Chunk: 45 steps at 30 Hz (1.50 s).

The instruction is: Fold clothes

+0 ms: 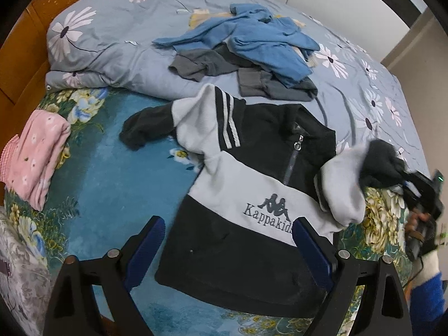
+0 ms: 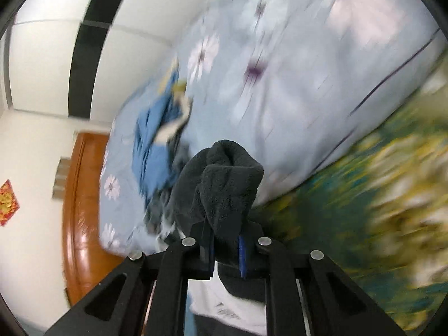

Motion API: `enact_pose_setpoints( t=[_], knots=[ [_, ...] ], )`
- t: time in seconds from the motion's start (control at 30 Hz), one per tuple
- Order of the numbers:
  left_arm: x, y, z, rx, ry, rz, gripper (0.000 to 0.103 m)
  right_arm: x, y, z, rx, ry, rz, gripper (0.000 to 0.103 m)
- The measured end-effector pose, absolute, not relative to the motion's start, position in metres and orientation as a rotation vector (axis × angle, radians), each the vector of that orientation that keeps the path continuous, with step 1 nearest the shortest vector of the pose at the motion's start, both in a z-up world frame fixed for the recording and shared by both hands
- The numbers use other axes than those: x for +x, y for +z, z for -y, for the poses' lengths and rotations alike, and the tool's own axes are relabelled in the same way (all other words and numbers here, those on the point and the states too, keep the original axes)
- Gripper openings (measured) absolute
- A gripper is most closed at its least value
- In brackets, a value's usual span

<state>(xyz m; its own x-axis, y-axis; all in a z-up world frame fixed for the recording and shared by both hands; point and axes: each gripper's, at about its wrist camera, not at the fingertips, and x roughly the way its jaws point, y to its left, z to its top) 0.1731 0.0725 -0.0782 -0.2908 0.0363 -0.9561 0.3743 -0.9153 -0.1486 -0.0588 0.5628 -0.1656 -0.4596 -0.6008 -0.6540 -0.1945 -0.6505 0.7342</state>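
Note:
A black and white Kappa Kids sweatshirt lies face up on the bed, its left sleeve stretched out. My left gripper is open, its blue pads hovering over the sweatshirt's hem. My right gripper is shut on the dark cuff of the right sleeve and holds it lifted over the sweatshirt's right side. In the right wrist view the cuff is pinched between the closed fingers; that view is blurred.
A pile of blue and grey clothes lies on the grey flowered duvet behind. A folded pink garment sits at the left on the teal floral sheet. A wooden headboard borders the left.

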Motion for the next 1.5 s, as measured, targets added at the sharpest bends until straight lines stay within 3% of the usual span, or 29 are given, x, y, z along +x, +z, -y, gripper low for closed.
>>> enact_pose_setpoints(
  t=[0.17,0.27,0.67,0.83,1.03,1.13,1.27,1.4,1.43,1.5],
  knots=[
    [0.169,-0.084,-0.085,1.751,-2.309,-0.504,0.094,-0.025,-0.129,-0.653,1.426,-2.547,1.113,0.013],
    [0.167,-0.083,-0.088,1.750,-2.314,-0.491,0.094,-0.006,-0.131,-0.694,1.458,-2.659,1.184,0.013],
    [0.176,-0.079,-0.072,1.720,-2.271,-0.454,0.094,0.062,-0.238,-0.769,1.890,-2.641,1.558,0.013],
    [0.184,-0.081,-0.059,1.700,-2.264,-0.483,0.094,0.081,-0.252,-0.776,1.872,-2.565,1.735,0.014],
    [0.188,-0.084,-0.037,1.673,-2.297,-0.504,0.094,0.084,-0.220,-0.768,1.841,-2.619,1.676,0.027],
    [0.191,-0.090,-0.016,1.657,-2.306,-0.506,0.094,0.092,-0.195,-0.758,1.792,-2.654,1.644,0.029],
    [0.192,-0.109,0.027,1.651,-2.303,-0.503,0.094,0.109,-0.159,-0.705,1.758,-2.646,1.490,0.042],
    [0.183,-0.137,0.069,1.672,-2.326,-0.354,0.094,0.130,-0.125,-0.638,1.763,-2.624,1.298,0.046],
    [0.179,-0.145,0.076,1.674,-2.342,-0.291,0.094,0.135,-0.117,-0.617,1.773,-2.619,1.245,0.057],
    [0.170,-0.164,0.086,1.695,-2.370,-0.133,0.094,0.147,-0.100,-0.572,1.790,-2.598,1.125,0.063]
  ],
)
